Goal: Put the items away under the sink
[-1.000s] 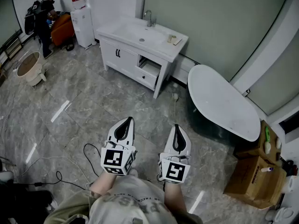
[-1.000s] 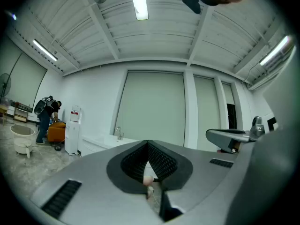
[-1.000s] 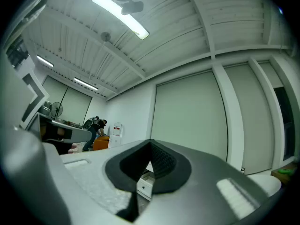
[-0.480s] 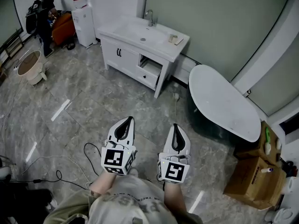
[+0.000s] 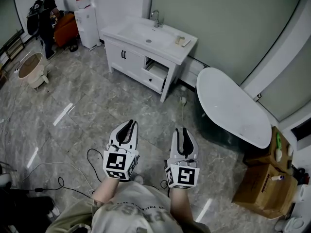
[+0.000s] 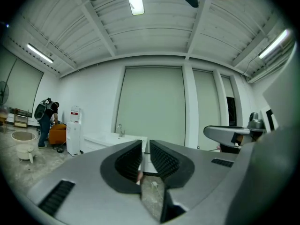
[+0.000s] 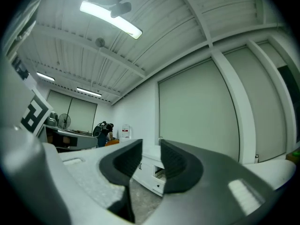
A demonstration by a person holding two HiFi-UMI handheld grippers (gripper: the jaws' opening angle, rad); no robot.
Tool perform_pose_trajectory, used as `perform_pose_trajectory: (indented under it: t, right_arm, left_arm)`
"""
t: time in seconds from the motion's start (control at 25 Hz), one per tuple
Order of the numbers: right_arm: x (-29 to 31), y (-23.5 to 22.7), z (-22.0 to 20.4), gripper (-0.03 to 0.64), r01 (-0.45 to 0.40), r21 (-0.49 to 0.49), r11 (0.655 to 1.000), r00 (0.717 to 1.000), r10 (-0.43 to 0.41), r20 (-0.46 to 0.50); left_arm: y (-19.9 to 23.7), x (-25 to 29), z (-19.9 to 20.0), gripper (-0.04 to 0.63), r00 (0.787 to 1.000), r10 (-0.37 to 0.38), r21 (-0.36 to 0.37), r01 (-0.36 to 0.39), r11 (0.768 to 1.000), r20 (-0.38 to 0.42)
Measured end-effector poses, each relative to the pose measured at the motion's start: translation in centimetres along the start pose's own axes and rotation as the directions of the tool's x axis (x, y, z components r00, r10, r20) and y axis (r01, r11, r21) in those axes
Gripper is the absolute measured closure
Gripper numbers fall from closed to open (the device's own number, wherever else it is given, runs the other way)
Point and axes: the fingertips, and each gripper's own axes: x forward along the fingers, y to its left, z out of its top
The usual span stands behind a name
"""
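A bathroom-style room: white sink vanity (image 5: 146, 45), bathtub (image 5: 233, 111), tiled floor (image 5: 87, 106).

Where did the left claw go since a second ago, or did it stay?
Yes, slightly: the left claw has shifted left, nearer the black floor cable.

1. Floor (image 5: 73, 96): glossy, polished grey stone-look tiles, with light streaks mirrored at 9 o'clock.
2. Sink cabinet (image 5: 127, 57): smooth white, satin finish; tap (image 5: 155, 17) of shiny metal.
3. Boxes (image 5: 265, 186) at 4 o'clock: matt brown cardboard.
4. Left hand-held gripper (image 5: 129, 125) and right hand-held gripper (image 5: 182, 131): matt pale plastic shells, black ribbed pads (image 6: 130, 161).
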Motion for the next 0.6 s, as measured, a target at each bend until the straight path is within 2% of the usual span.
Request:
perform_pose_trajectory:
  t: [0.04, 0.08, 0.12, 0.16, 0.36, 0.6]
  right_arm:
    - [0.2, -0.1, -0.2, 0.468, -0.012, 0.008, 1.000, 1.000, 0.012, -0.007]
    - [0.3, -0.2, -0.4, 0.384, -0.015, 0.012, 1.000, 1.000, 0.015, -0.012]
    - [0.4, -0.4, -0.5, 0.356, -0.010, 0.012, 1.000, 1.000, 0.011, -0.015]
    - [0.5, -0.5, -0.7, 0.355, -0.003, 0.012, 1.000, 1.000, 0.003, -0.017]
    - [1.4, -0.7, -0.9, 0.353, 0.001, -0.010, 1.000, 1.000, -0.001, -0.028]
    - [2.9, -0.7, -1.9, 0.353, 0.010, 0.002, 1.000, 0.999, -0.010, -0.051]
  left_arm:
    - [-0.1, 0.2, 0.0, 0.509, 1.000, -0.021, -0.008, 0.021, 1.000, -0.004]
    - [-0.1, 0.4, 0.0, 0.388, 0.999, -0.041, -0.019, 0.041, 0.999, -0.005]
    - [0.0, 0.6, 0.1, 0.313, 0.998, -0.056, -0.028, 0.056, 0.998, -0.004]
    - [0.1, 0.8, 0.1, 0.278, 0.998, -0.066, -0.034, 0.065, 0.997, -0.005]
    - [1.0, 1.6, -0.1, 0.238, 0.996, -0.083, -0.035, 0.082, 0.996, -0.030]
    - [2.0, 3.2, -0.7, 0.230, 0.994, -0.099, -0.039, 0.097, 0.995, -0.051]
